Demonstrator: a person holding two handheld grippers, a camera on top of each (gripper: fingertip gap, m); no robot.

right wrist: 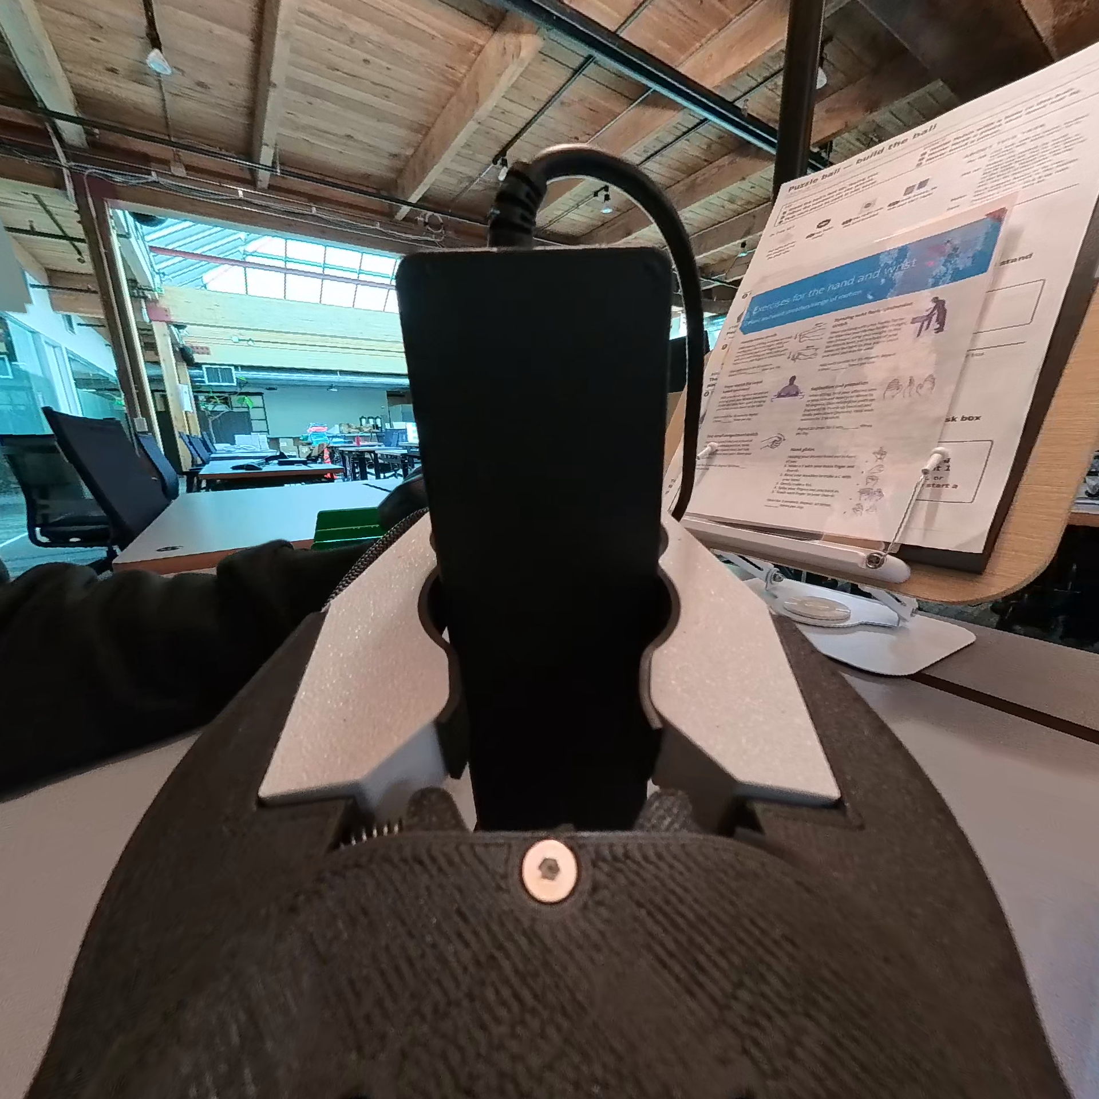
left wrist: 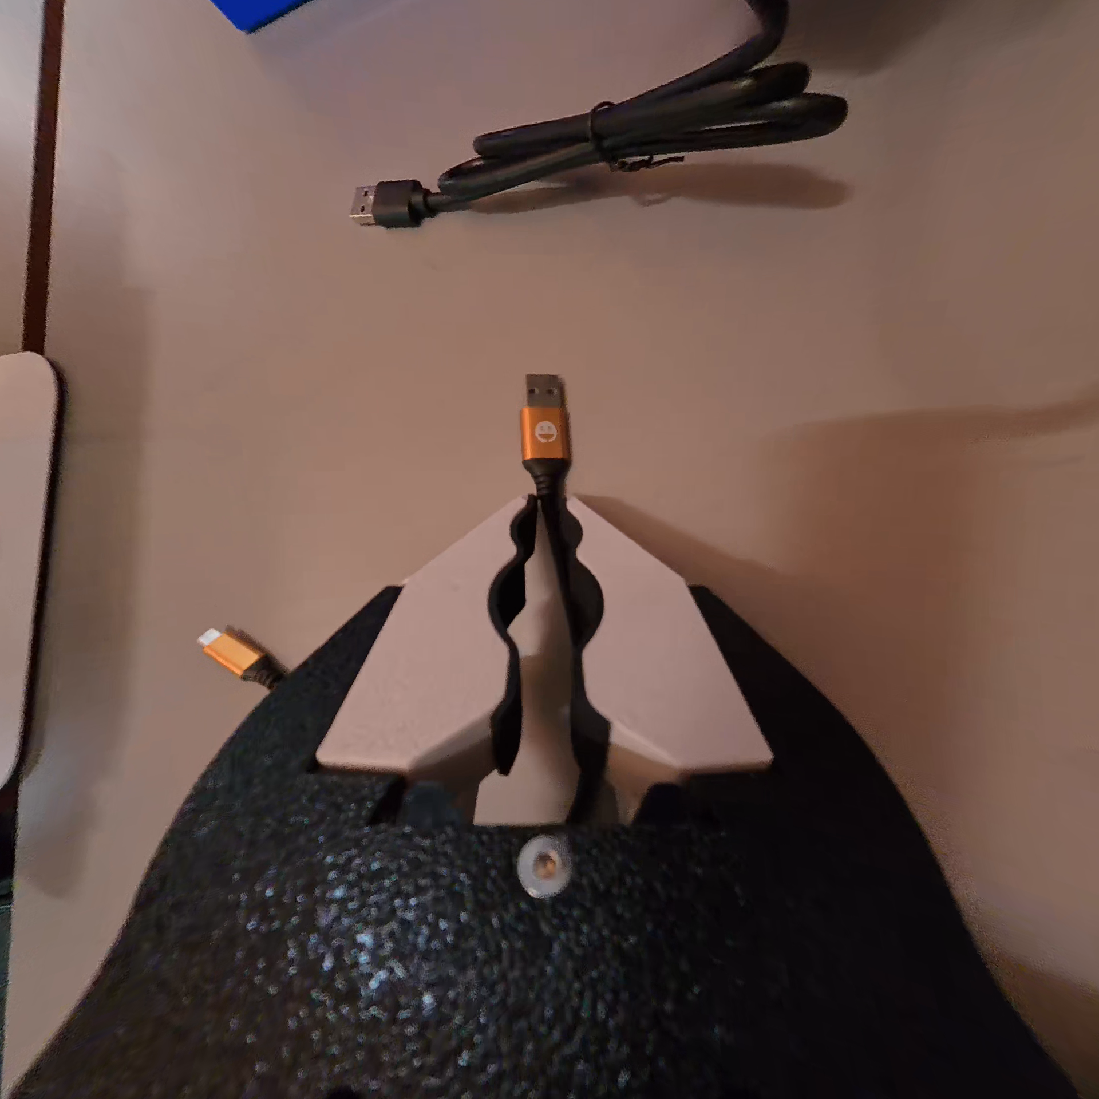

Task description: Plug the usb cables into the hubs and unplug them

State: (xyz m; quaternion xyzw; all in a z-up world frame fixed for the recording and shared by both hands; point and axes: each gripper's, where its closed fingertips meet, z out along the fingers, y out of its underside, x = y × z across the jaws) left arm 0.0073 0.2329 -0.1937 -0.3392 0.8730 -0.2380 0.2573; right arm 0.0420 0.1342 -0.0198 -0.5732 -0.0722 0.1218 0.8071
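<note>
- Left claw (left wrist: 544, 505): clamped on orange-collared usb cable (left wrist: 544, 434), plug pointing forward, parallel to bench (left wrist: 238, 357).
- Right claw (right wrist: 544, 547): gripping black hub (right wrist: 535, 416), upright, lead on top.

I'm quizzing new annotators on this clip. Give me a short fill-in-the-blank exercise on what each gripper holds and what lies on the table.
1. The left gripper is shut on the cable just behind a plug with an ____ shell.
2. The right gripper holds a black ____ upright.
3. The black cable on the table lies ____ with a tie.

Missing words: orange; hub; bundled
</note>
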